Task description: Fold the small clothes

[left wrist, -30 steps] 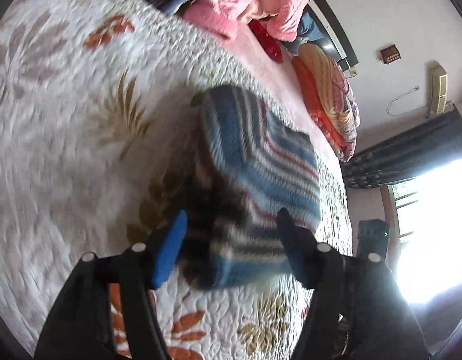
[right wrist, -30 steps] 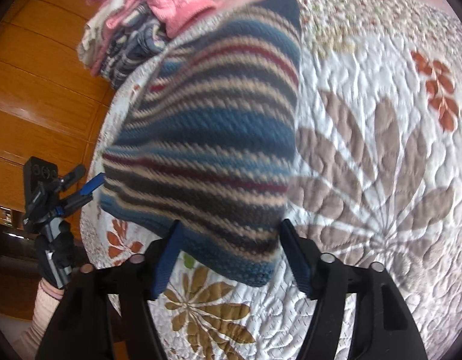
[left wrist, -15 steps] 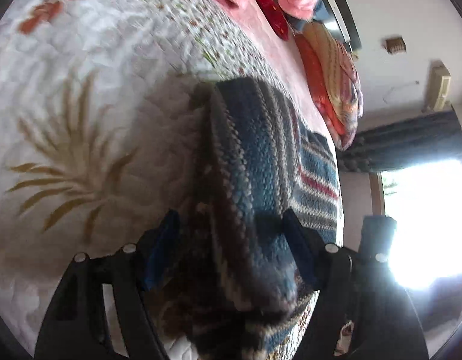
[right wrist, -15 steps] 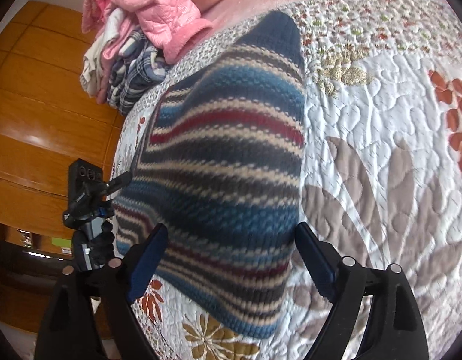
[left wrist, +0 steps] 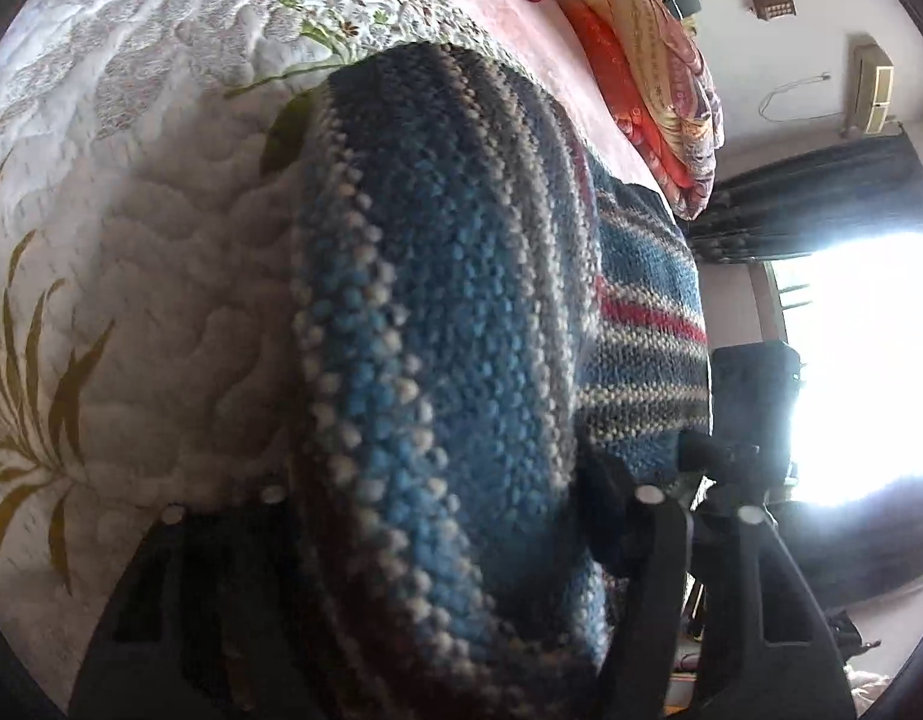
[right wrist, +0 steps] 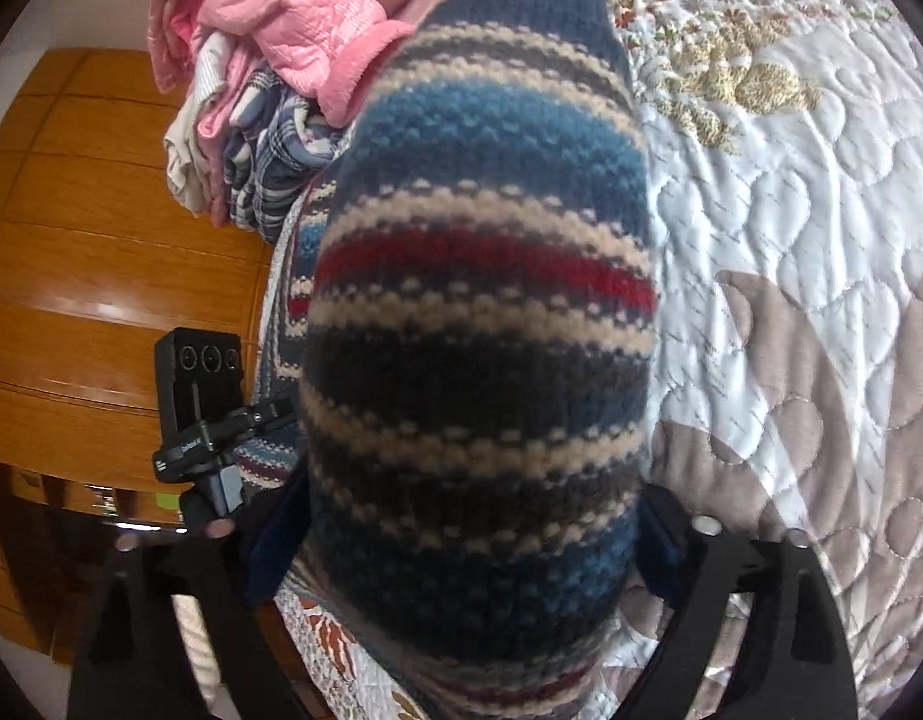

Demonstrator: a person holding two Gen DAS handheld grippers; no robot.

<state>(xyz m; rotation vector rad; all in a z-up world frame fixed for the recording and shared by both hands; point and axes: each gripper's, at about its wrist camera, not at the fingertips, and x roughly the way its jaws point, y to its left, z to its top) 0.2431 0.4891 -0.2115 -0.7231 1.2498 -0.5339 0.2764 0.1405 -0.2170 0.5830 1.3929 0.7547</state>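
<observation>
A folded knit garment (left wrist: 437, 312) with blue, cream, dark and red stripes lies on the quilted bedspread (left wrist: 131, 228). It fills the left wrist view, and its near end sits between the spread fingers of my left gripper (left wrist: 443, 510), hiding the left finger. In the right wrist view the striped garment (right wrist: 479, 324) likewise bulges between the wide-apart fingers of my right gripper (right wrist: 470, 516). Both grippers stand open around opposite ends of it. The left gripper (right wrist: 203, 438) also shows beyond the garment's left edge.
A heap of pink and plaid clothes (right wrist: 269, 60) lies at the bed's far left, next to a wooden wardrobe (right wrist: 101, 276). Folded orange bedding (left wrist: 653, 78) sits by the wall. A bright window (left wrist: 857, 372) and dark curtain (left wrist: 821, 198) are on the right.
Both grippers have moved in low and close onto the striped garment, from opposite sides. It now lies between the fingers of each and fills both views. The jaws have stayed wide.
</observation>
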